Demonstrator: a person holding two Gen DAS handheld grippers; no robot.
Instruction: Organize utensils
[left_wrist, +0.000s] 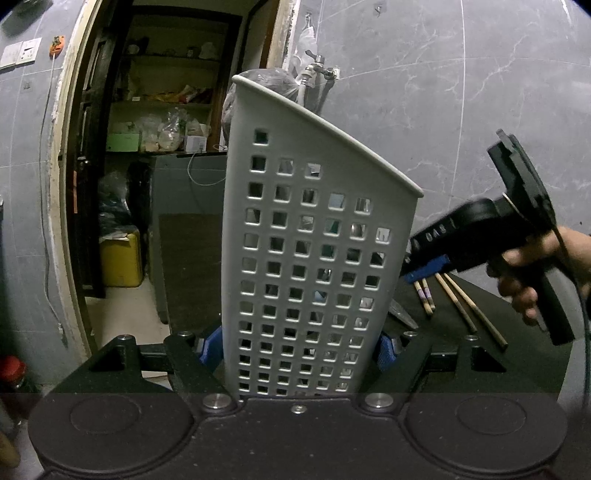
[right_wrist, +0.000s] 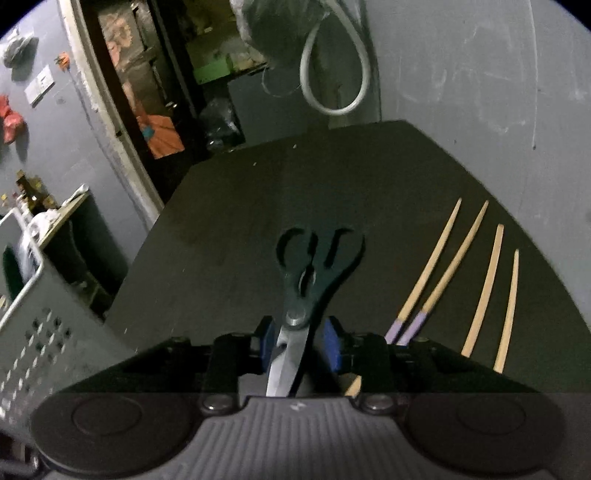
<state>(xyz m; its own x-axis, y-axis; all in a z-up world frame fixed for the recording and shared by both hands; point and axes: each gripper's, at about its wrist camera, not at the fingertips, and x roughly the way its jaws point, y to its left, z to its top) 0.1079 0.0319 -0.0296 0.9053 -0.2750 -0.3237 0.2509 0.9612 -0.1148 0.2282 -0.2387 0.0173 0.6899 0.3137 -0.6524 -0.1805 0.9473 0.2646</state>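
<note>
Left claw clamps the grey perforated plastic holder; right claw stands parted around black-handled scissors.
Far desk lies open; wooden chopsticks line its right edge.

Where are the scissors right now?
In the right wrist view the scissors lie on the dark table, blades between the right gripper's jaws, handles pointing away. The chopsticks lie to their right.

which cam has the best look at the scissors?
Right wrist. The scissors lie centred between the right tongs, black handles pointing away, pivot and blades visible. The pads do not visibly press them. Left wrist shows only a grey blade tip past the utensil holder.
</note>
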